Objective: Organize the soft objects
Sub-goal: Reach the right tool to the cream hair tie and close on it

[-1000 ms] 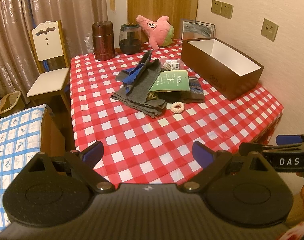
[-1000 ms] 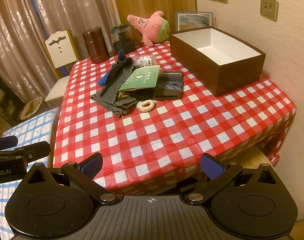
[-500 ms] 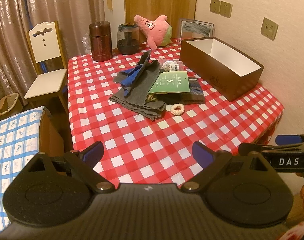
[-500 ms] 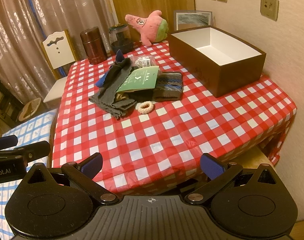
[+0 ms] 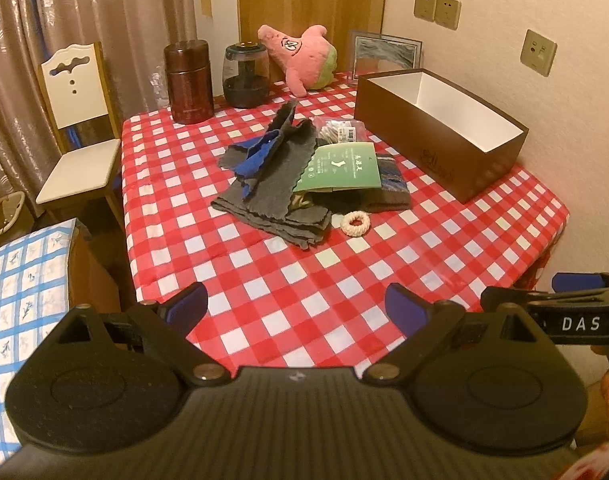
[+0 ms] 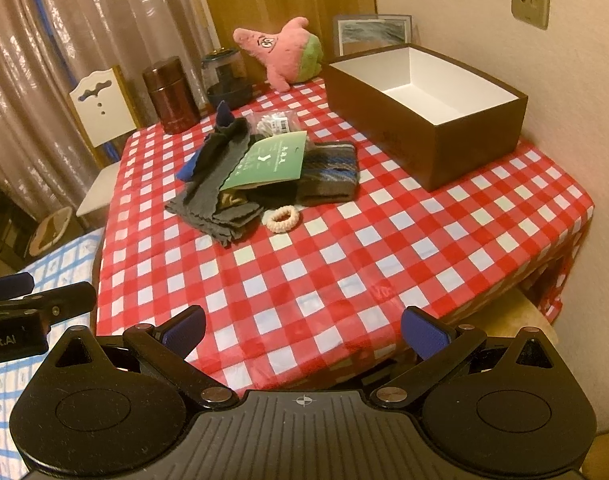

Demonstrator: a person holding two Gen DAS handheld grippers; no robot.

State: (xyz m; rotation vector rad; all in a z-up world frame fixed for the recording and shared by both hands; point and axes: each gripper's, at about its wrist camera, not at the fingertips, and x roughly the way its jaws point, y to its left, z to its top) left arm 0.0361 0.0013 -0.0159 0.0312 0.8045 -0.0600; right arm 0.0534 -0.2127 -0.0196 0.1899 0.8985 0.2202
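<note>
- Blue-padded left gripper [image 5: 295, 307] and right gripper [image 6: 302, 328] are held spread and empty over the near table edge.
- Cream hair tie [image 6: 283, 219] is met first: light, springy, best pinched across its ring.
- Grey cloths [image 5: 270, 186] and carded socks [image 6: 328, 172] are piled mid-table: limp, likely to drape; a folded edge should be taken.
- Brown box [image 6: 432, 100] is seen open, far right.
- Pink plush [image 5: 300, 60] sits farthest: light, squashy.
</note>
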